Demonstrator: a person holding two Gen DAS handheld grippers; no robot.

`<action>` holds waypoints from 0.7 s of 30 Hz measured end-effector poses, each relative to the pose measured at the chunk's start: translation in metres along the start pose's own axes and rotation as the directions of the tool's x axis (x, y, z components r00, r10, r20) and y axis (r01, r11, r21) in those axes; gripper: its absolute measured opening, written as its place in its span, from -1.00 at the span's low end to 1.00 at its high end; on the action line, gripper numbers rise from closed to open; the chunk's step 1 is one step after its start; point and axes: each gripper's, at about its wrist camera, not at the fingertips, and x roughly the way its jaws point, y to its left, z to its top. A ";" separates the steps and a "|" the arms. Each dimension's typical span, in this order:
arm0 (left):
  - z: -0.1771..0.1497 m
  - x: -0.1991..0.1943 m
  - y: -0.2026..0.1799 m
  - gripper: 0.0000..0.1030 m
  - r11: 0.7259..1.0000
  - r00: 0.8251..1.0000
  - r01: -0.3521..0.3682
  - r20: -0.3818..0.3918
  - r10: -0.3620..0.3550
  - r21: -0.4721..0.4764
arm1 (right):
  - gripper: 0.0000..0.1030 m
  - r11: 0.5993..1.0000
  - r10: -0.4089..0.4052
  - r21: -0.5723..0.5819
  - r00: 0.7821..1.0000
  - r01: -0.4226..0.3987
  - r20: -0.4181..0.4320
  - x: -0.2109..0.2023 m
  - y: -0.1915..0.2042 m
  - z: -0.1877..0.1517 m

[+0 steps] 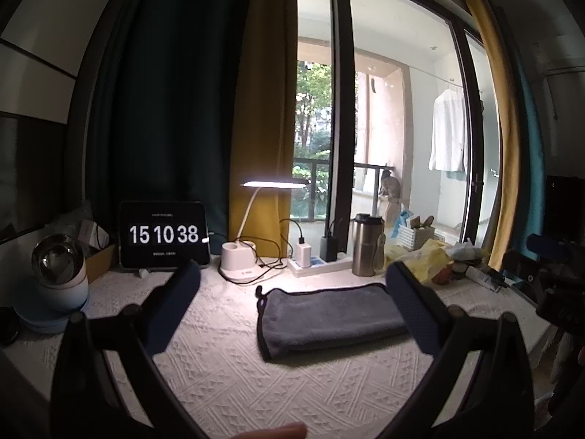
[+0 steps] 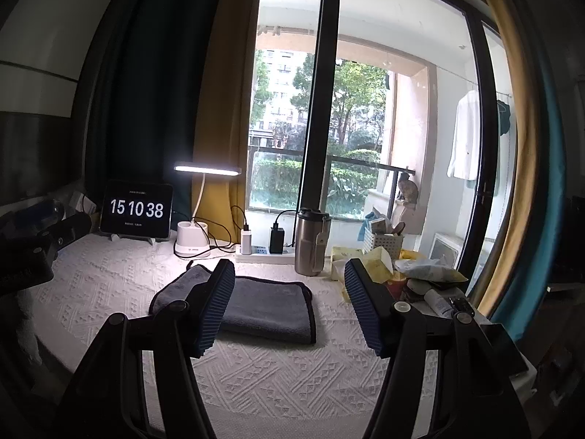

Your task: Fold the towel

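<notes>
- The towel (image 1: 331,316) lies on the table (image 1: 256,376).
- Behind it stand the lamp (image 1: 241,256) and flask (image 1: 366,244).
- The clock (image 1: 163,235) stands left of the lamp.

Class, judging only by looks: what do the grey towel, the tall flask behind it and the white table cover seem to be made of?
Towel: probably microfibre or plush, matte and fuzzy, dark stitched edging.
Flask: likely brushed stainless steel with a soft sheen, dark lid.
Table cover: looks like woven or quilted cotton, with a raised geometric pattern.

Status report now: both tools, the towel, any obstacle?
Left tool open, empty. Right tool open, empty. Grey towel lies folded on white cloth, untouched. Steel tumbler stands close behind towel.
</notes>
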 end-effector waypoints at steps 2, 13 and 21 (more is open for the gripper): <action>0.000 0.000 0.000 0.99 1.000 1.000 -0.004 0.000 0.004 0.000 | 0.28 1.000 0.001 0.001 1.000 -0.001 -0.003 0.000 0.000 0.000; 0.000 0.000 -0.001 0.98 1.000 1.000 -0.003 -0.005 0.003 0.004 | 0.28 1.000 0.000 0.016 1.000 0.001 -0.012 0.005 -0.001 0.000; 0.000 0.001 -0.001 0.98 1.000 1.000 -0.002 -0.013 0.002 0.003 | 0.28 1.000 -0.004 0.029 1.000 0.005 -0.021 0.007 -0.003 -0.002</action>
